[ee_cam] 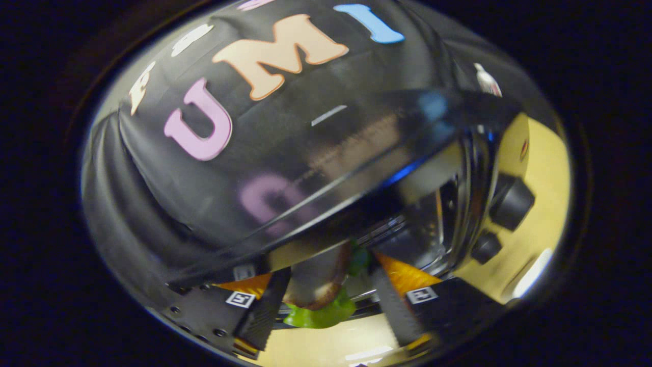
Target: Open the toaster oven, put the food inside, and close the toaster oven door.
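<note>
Food at the oven mouth, gripper (326,300) spread.
Fingers stand apart, flanking the sandwich (318,285) without clear contact; it lies just inside the toaster oven (438,224), door (326,168) raised. Advise withdrawing straight back before shutting.

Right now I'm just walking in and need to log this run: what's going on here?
A person's handheld gripper is at the toaster oven. Between its spread fingers, just ahead, sits the food, a sandwich with green lettuce, apparently resting on the oven's rack. The fingers don't seem to press on it. The glass door is partly open, tilted above the food. Two dark knobs sit beside the opening.
</note>
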A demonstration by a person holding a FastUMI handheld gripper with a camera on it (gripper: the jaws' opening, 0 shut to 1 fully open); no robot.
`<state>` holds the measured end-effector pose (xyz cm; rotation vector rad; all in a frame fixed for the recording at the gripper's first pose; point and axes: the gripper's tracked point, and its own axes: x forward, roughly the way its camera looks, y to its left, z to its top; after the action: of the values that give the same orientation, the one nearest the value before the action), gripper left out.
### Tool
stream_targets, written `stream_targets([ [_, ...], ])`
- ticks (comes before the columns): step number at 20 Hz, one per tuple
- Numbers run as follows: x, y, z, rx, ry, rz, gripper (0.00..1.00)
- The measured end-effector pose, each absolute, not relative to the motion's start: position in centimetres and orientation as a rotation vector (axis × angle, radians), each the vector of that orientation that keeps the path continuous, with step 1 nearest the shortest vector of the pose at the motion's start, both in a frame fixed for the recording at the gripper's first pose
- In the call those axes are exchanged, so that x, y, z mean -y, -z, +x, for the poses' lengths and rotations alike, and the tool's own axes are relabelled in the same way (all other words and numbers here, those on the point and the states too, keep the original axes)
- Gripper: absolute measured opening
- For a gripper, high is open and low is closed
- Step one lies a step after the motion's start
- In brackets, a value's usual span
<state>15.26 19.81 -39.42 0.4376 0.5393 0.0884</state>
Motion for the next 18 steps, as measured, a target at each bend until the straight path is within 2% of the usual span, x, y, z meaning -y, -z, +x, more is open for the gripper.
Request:
stream_targets([
  [1, -19.1, 38.9, 15.2, -0.516, -0.083, 0.377, 0.99],
  [6, -18.9, 35.7, 12.3, -0.483, -0.162, 0.198, 0.99],
  [13, -17.8, 35.1, 3.2, -0.618, -0.282, 0.127, 1.0],
  [18, -15.2, 38.8, -4.1, -0.804, -0.334, 0.036, 1.0],
])
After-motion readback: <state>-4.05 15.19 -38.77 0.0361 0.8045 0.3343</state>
